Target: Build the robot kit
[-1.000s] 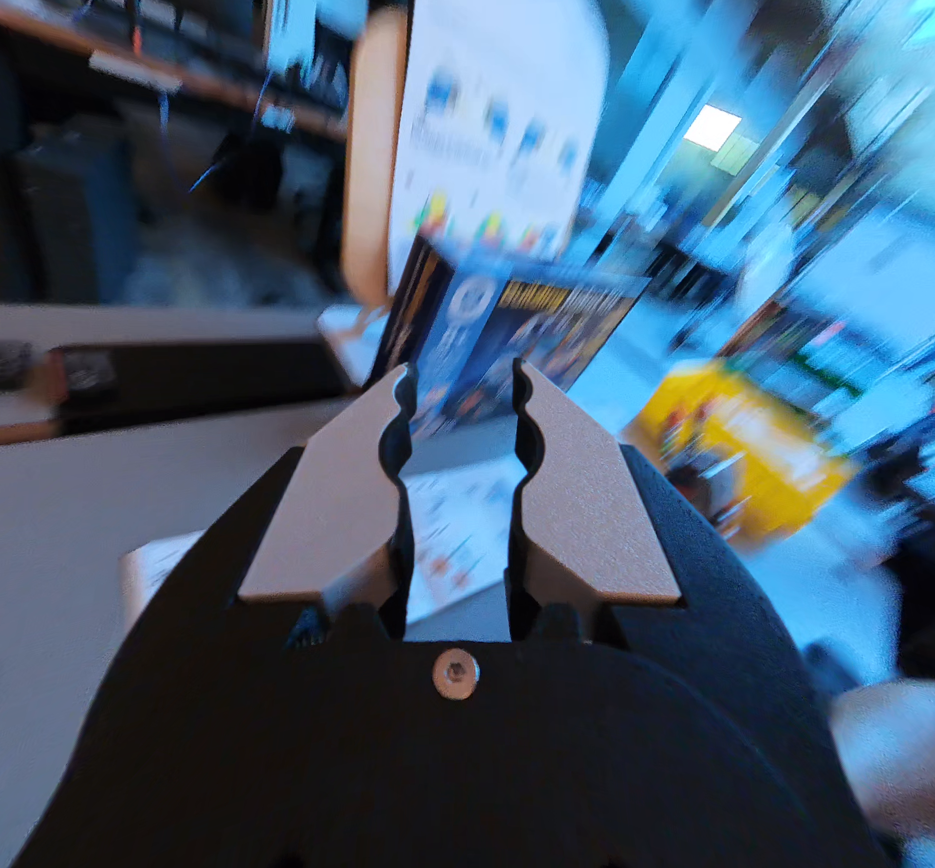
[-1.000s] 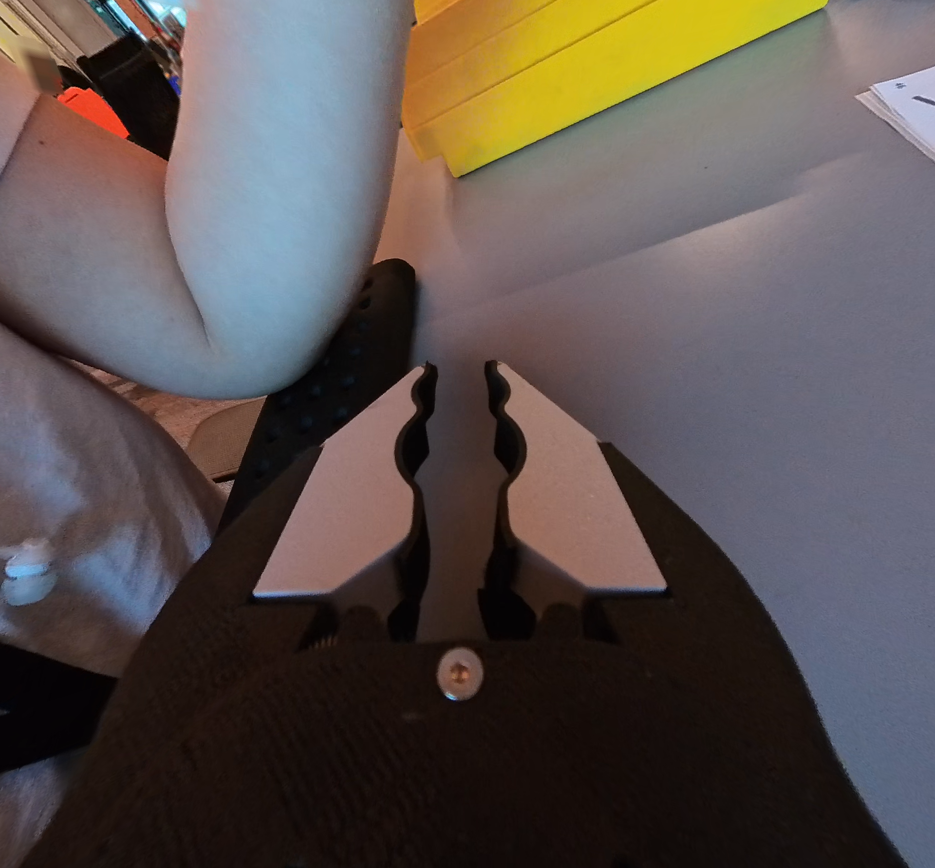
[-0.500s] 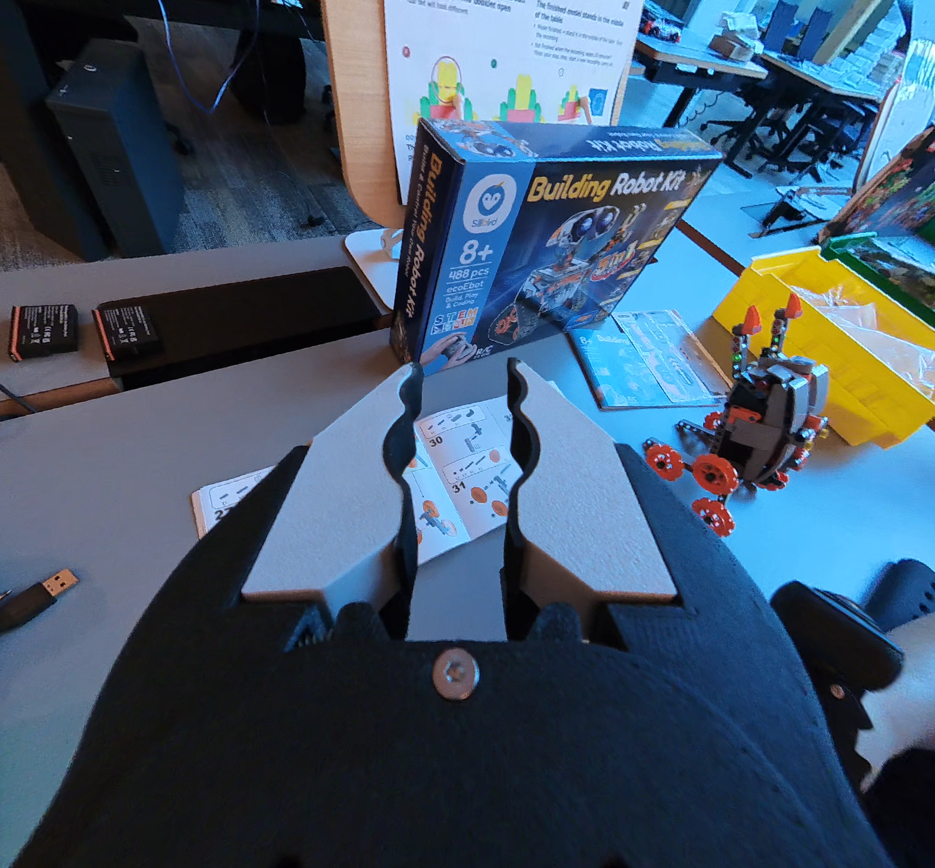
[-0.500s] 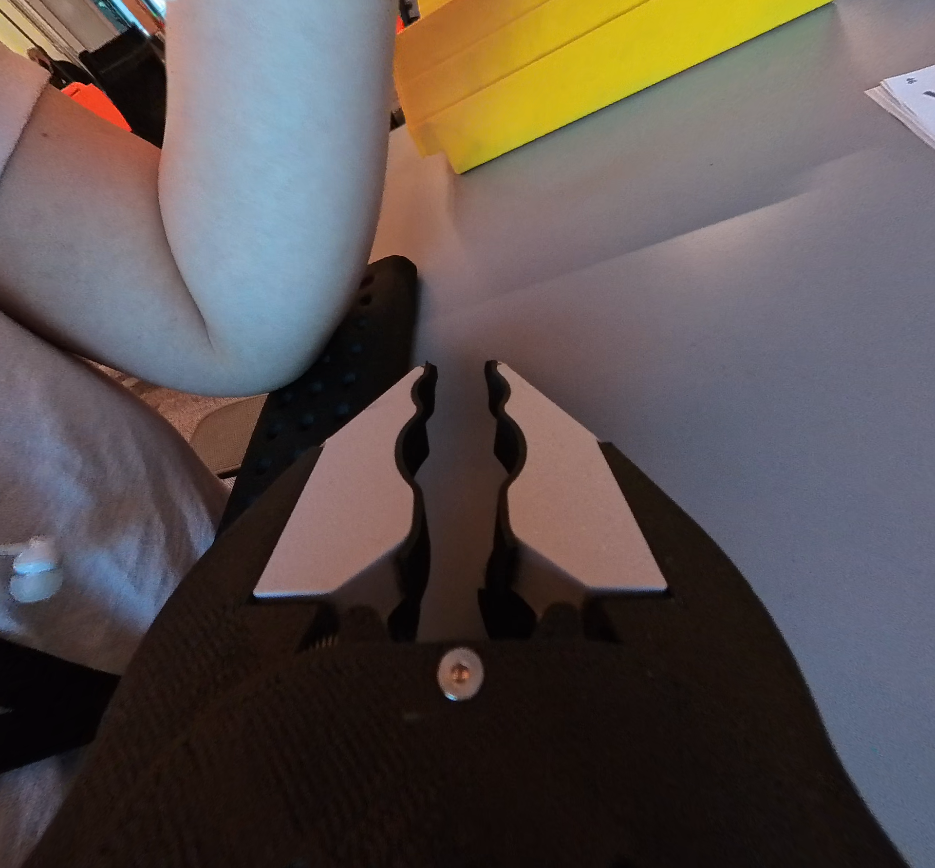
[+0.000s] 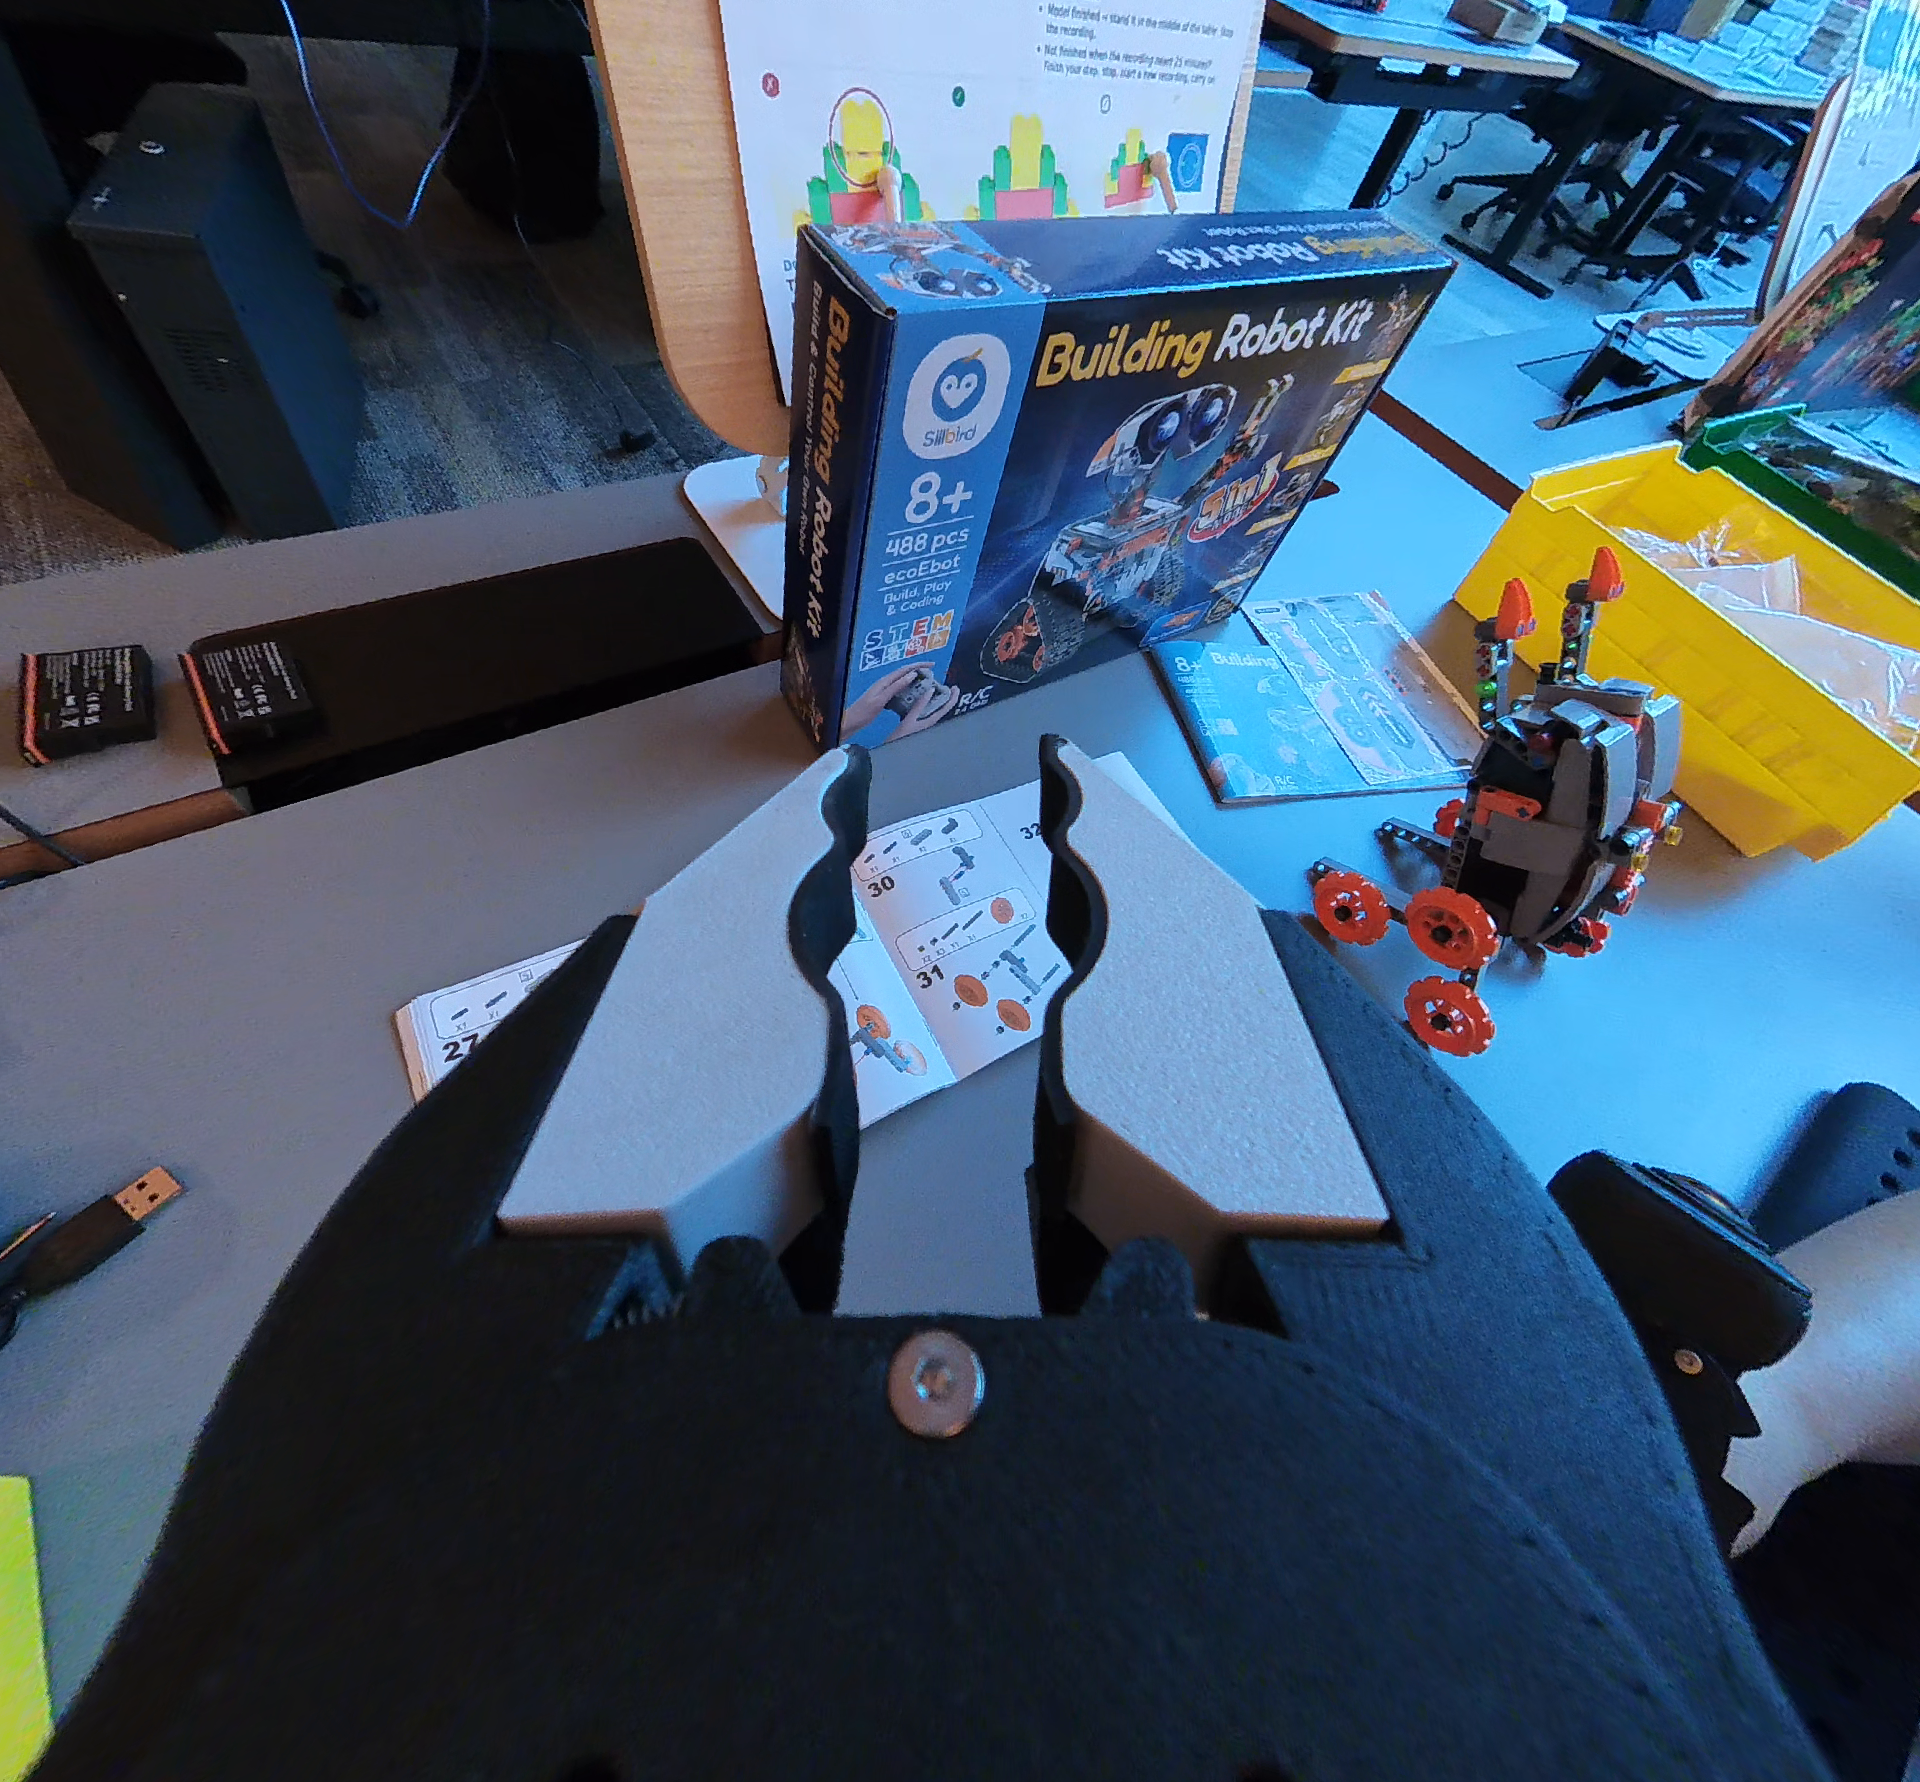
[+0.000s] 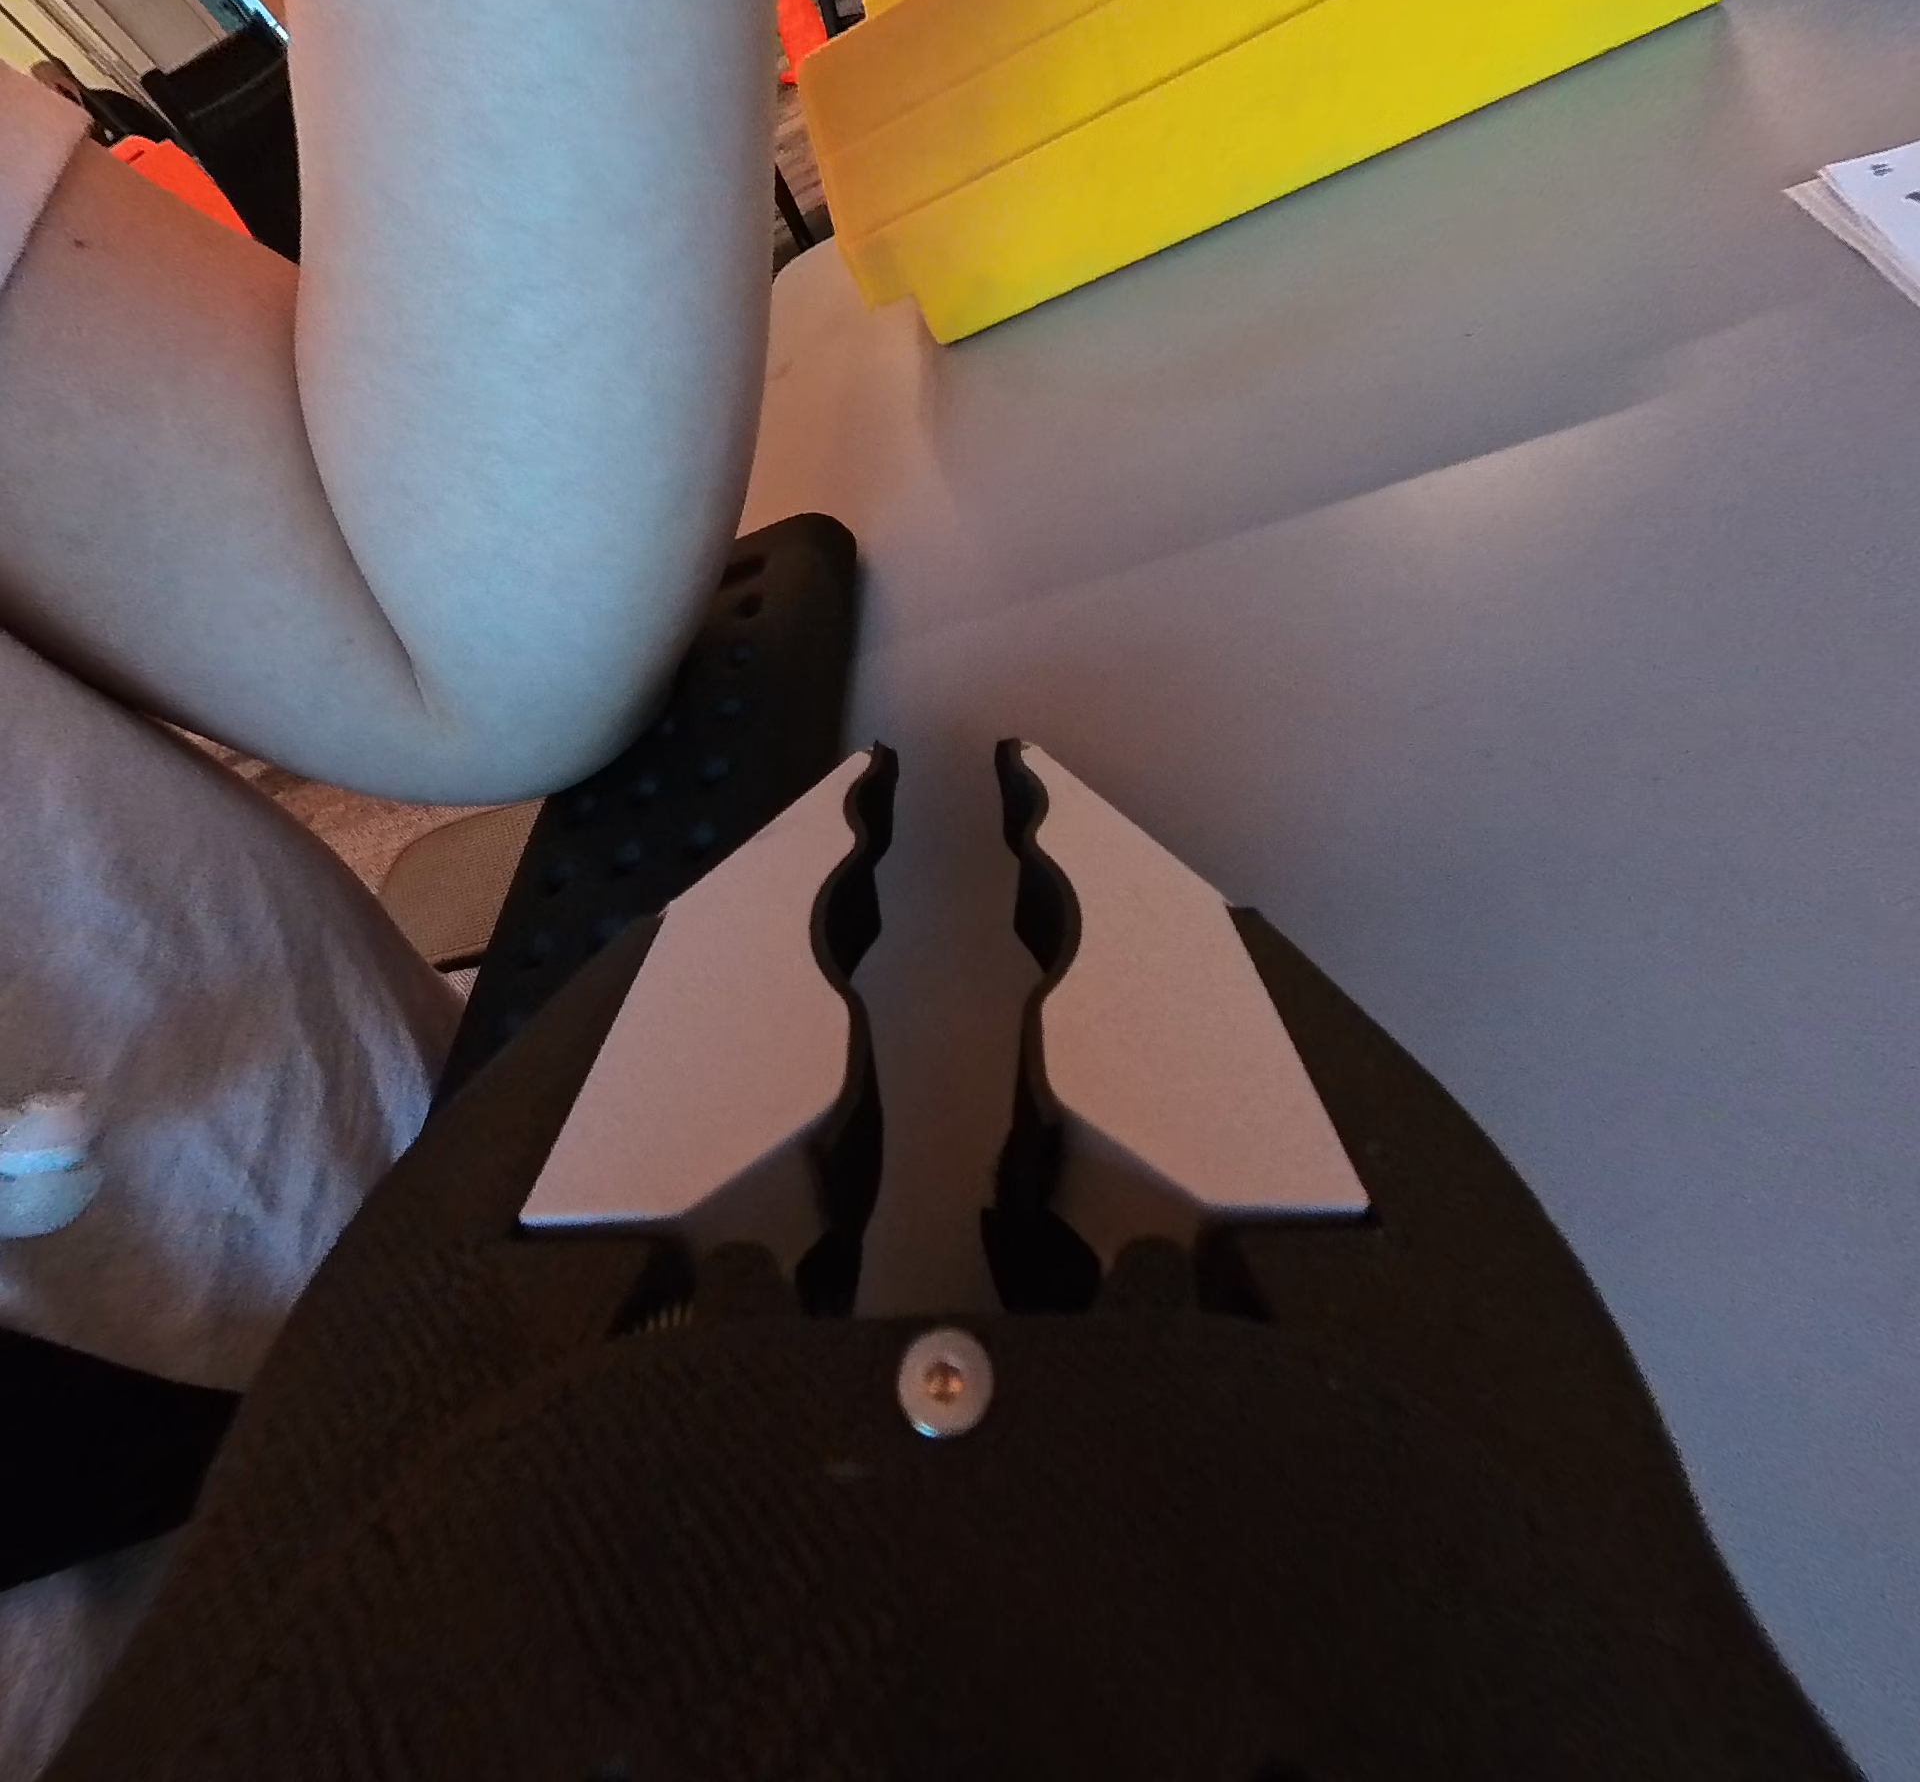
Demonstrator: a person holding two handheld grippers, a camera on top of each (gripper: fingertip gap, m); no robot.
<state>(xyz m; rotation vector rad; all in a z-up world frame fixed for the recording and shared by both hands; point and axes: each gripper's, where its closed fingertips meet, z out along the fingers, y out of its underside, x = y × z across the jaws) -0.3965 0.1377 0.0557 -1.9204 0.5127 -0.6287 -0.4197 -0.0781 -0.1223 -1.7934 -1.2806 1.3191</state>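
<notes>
The left gripper (image 5: 948,756) is hovering with fingers parted and empty over the thin, floppy open booklet (image 5: 935,943), while the right gripper (image 6: 940,756), parted and empty, is pointing across bare grey table (image 6: 1455,693) toward the far yellow bin (image 6: 1247,70).

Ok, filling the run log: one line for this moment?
left gripper open, empty, over open booklet | right gripper open, empty, over grey table

kit box (image 5: 1091,475) upright | toy robot (image 5: 1538,807) beside yellow bin (image 5: 1704,756) | open booklet (image 5: 935,943)
</notes>
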